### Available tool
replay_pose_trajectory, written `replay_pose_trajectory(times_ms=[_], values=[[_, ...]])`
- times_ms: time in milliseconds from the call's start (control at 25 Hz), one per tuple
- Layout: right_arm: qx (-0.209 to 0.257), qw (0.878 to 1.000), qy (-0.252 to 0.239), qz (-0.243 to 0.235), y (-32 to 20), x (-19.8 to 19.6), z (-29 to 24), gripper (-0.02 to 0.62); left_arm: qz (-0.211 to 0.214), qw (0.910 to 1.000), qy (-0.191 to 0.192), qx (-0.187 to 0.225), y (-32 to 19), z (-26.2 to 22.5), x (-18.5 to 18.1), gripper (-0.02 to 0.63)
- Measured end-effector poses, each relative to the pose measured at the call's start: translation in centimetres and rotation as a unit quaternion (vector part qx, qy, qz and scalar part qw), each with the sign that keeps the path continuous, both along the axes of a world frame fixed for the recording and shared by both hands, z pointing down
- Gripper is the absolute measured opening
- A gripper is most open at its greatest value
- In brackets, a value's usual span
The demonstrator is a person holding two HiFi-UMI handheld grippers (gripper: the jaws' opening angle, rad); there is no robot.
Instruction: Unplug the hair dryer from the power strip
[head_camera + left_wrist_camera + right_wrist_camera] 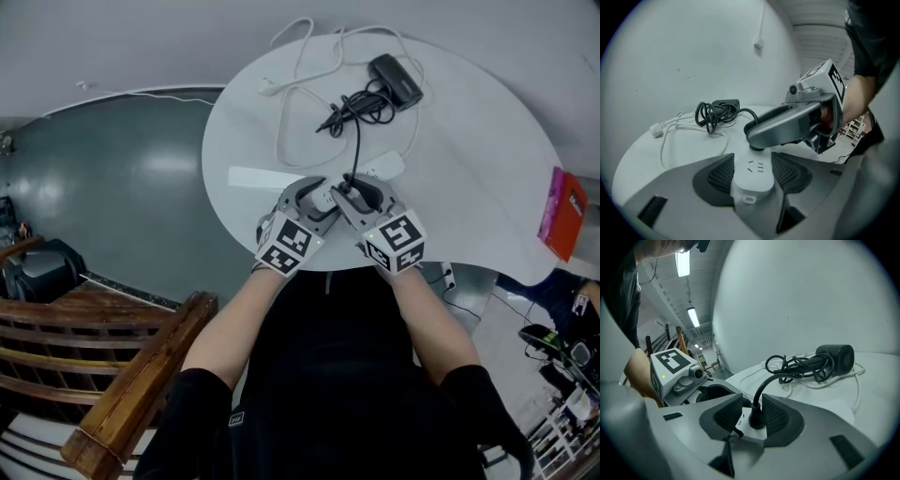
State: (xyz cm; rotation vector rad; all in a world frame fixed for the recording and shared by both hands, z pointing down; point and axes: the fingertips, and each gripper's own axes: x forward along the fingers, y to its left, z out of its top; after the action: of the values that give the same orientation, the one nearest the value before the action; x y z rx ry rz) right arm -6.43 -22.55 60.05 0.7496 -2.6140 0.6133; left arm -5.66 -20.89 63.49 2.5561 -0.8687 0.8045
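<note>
A white power strip (258,177) lies across the near part of the round white table (487,159). My left gripper (317,194) is shut on one end of the strip (751,176), whose sides sit against both pads. My right gripper (353,190) is shut on the hair dryer's black plug (756,418), which stands seated in the strip. From the plug the black cord (356,141) runs to a tangled bundle beside the black hair dryer (396,80) at the far side of the table. In the left gripper view the right gripper (787,124) crosses just beyond the strip.
The strip's own white cable (298,94) loops over the far part of the table and ends in a white plug (656,130). A red book (561,214) lies at the table's right edge. A wooden railing (141,375) is at the lower left, beside the person.
</note>
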Motion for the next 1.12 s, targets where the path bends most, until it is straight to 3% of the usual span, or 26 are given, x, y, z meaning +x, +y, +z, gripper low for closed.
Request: replay_pose_trajectory(times_ms=[240, 480, 720, 1120], values=[[0.030, 0.999, 0.037, 0.022, -0.8, -0.1, 1.2, 0.107, 0.001, 1.0000, 0.002, 0.007, -0.1, 0.0, 0.1, 0.255], [0.055, 0.997, 0.053, 0.015, -0.8, -0.4, 0.9, 0.098, -0.001, 0.9999, 0.005, 0.011, -0.2, -0.1, 0.1, 0.256], [0.034, 0.999, 0.031, 0.029, -1.2, -0.4, 0.3, 0.059, -0.004, 0.9999, 0.005, 0.009, -0.1, 0.0, 0.1, 0.256], [-0.026, 0.998, 0.010, 0.053, -1.6, 0.2, -0.1, 0.052, 0.005, 0.9997, 0.009, 0.020, 0.0, 0.0, 0.3, 0.256]])
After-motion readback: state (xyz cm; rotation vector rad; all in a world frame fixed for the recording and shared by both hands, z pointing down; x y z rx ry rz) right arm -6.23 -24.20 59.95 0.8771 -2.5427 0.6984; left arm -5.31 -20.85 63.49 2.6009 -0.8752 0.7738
